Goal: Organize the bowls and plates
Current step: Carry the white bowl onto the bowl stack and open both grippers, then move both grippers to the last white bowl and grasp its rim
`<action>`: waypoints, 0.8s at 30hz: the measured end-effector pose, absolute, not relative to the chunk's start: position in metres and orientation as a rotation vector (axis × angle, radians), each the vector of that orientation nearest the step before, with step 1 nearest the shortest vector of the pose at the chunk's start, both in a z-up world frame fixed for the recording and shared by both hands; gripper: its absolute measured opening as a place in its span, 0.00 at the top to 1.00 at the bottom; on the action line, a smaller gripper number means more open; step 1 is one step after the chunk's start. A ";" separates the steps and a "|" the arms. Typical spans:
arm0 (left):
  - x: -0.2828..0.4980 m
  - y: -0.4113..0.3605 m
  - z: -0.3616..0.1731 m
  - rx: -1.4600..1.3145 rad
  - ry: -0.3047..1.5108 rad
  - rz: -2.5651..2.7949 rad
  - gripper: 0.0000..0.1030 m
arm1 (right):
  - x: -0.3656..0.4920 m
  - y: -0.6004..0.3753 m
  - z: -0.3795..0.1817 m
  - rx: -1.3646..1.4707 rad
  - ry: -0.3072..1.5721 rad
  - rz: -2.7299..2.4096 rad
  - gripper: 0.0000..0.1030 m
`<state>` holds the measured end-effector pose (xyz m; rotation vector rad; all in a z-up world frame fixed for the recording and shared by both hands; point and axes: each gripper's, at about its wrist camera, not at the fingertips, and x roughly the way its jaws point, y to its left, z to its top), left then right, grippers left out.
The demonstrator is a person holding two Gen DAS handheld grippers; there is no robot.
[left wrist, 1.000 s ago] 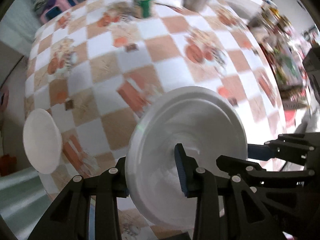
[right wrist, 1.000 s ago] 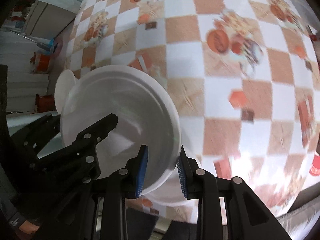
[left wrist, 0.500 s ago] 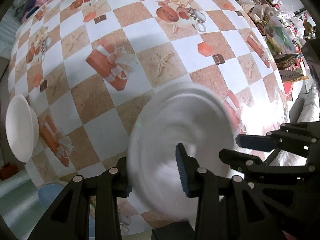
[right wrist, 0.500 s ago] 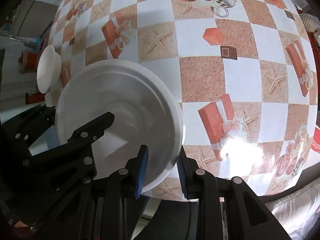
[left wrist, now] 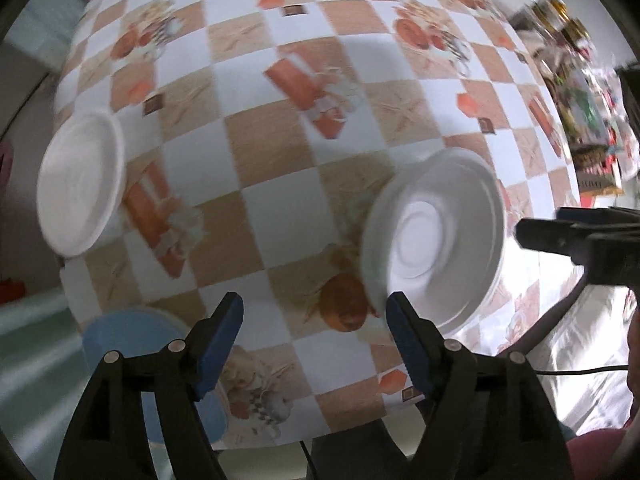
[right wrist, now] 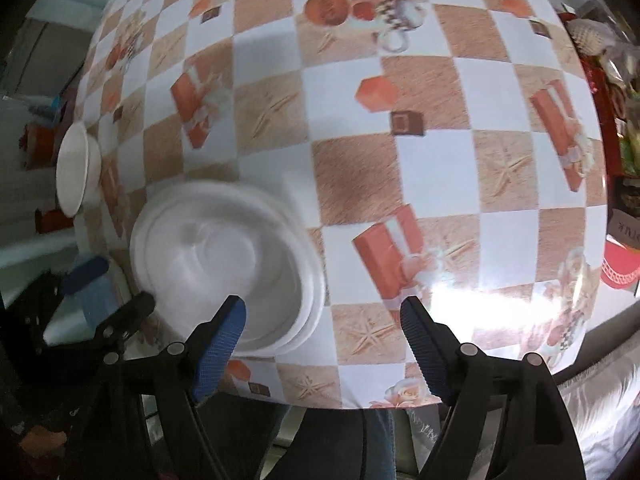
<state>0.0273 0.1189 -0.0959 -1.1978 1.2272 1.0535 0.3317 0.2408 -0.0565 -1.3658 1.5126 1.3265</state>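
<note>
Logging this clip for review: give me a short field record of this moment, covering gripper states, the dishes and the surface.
left gripper: open, empty
right gripper: open, empty
white bowl: on the tablecloth, nested on more white dishes whose rims show beneath it
white plate: apart, near the table's left edge
tablecloth: checkered, gift-box and starfish prints
blue stool: below the table edge, partly hidden
image quality: motion blur

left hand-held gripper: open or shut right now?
Open. The left hand-held gripper has its blue pads spread wide with nothing between them; the white bowl sits on the table beyond its right pad.
</note>
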 end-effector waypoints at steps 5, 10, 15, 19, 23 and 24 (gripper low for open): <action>0.001 0.118 -0.085 -1.232 1.169 1.130 0.25 | 0.332 0.252 -0.053 -1.358 1.470 1.306 0.01; -0.021 0.120 -0.077 -1.254 1.136 1.192 0.25 | 0.311 0.261 -0.045 -1.364 1.436 1.359 0.01; -0.037 0.124 -0.070 -1.277 1.078 1.265 0.25 | 0.291 0.268 -0.039 -1.378 1.405 1.397 0.01; -0.051 0.126 -0.067 -1.302 1.048 1.292 0.25 | 0.270 0.273 -0.034 -1.411 1.337 1.440 0.01; -0.060 0.125 -0.068 -1.313 1.046 1.309 0.25 | 0.253 0.276 -0.040 -1.453 1.284 1.452 0.01; -0.062 0.125 -0.068 -1.317 1.045 1.312 0.25 | 0.249 0.277 -0.045 -1.474 1.266 1.443 0.01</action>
